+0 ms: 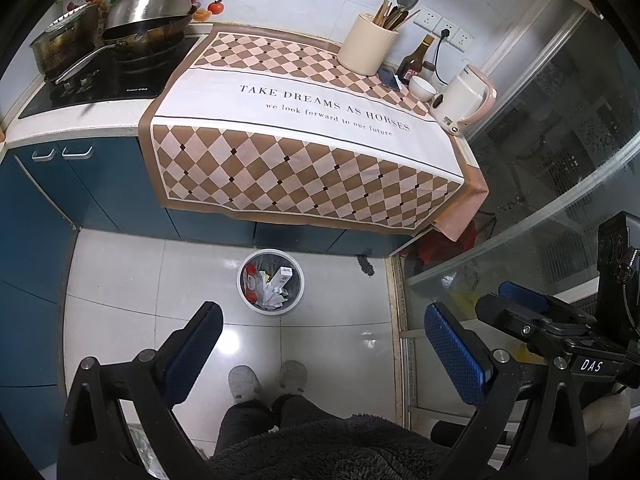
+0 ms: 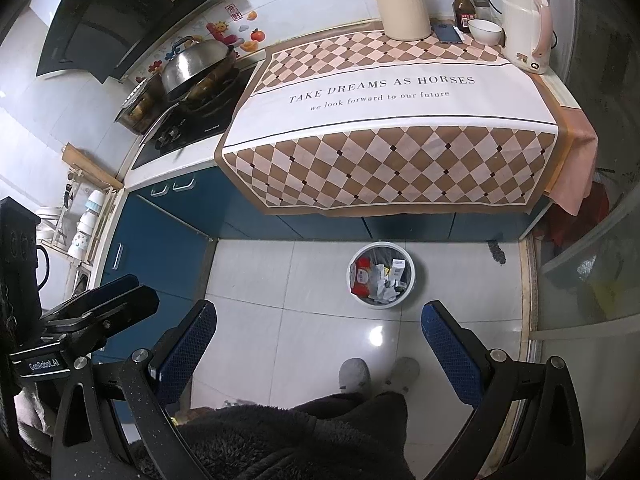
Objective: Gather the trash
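In the left wrist view, the left gripper (image 1: 320, 354) is seen spread wide, with nothing held between its blue pads (image 1: 454, 354). The trash bin (image 1: 270, 282) stands on the floor tiles (image 1: 120, 280) ahead of the fingers, just before the blue cabinets (image 1: 100, 188), and it is placed somewhat nearer the left-hand finger than the right-hand one. Red wrapping, crumpled paper and a small white box are seen inside it. No loose trash is made out on the checked cloth (image 1: 304, 160) or on the floor, apart from a small dark scrap (image 1: 366, 266) by the cabinet foot, whose nature cannot be told.

In the right wrist view, the right gripper (image 2: 318, 354) is likewise held wide open and empty. The trash bin (image 2: 382, 274) is seen ahead, shifted toward the right-hand finger. Neither gripper is judged clearly nearer, and the bin, being round, offers no long axis to be matched
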